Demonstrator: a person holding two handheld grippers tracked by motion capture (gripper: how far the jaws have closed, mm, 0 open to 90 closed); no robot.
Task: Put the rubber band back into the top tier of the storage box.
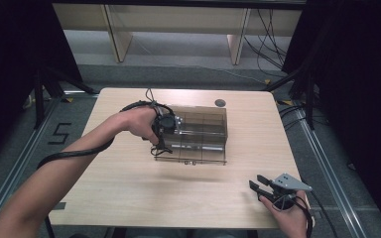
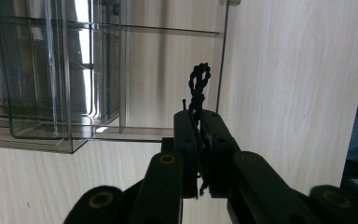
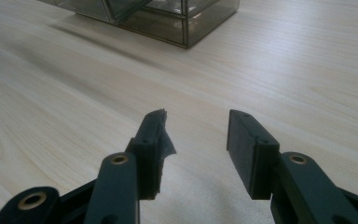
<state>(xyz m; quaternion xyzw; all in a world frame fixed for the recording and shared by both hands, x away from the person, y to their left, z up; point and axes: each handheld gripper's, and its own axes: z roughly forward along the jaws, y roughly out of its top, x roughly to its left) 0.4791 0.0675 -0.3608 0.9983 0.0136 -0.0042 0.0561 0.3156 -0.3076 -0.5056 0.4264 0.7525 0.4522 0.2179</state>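
We see a light wooden table with a clear smoky plastic organizer box standing near its middle; we take that box as our landmark. It has several compartments divided by transparent walls, and its lower tray sticks out toward the person's side.

The left gripper sits at the left end of the box, held by the left hand, with its black cable looping away from the box along the forearm. In the left gripper view its jaws are pressed together on a thin black twisted cord, whose looped end stands up beyond the jaw tips, just beside the nearest corner wall of the box. We cannot tell whether the cord touches that wall.

The right gripper rests well apart from the box, near the table's front right corner, held in the right hand with its grey three-cornered plate on top. In the right gripper view its jaws stand apart with bare tabletop between them, and the box lies far ahead.

Behind the box, near the far edge of the table, we see a small round dark cap. Nothing lies on the table between the box and the right gripper.
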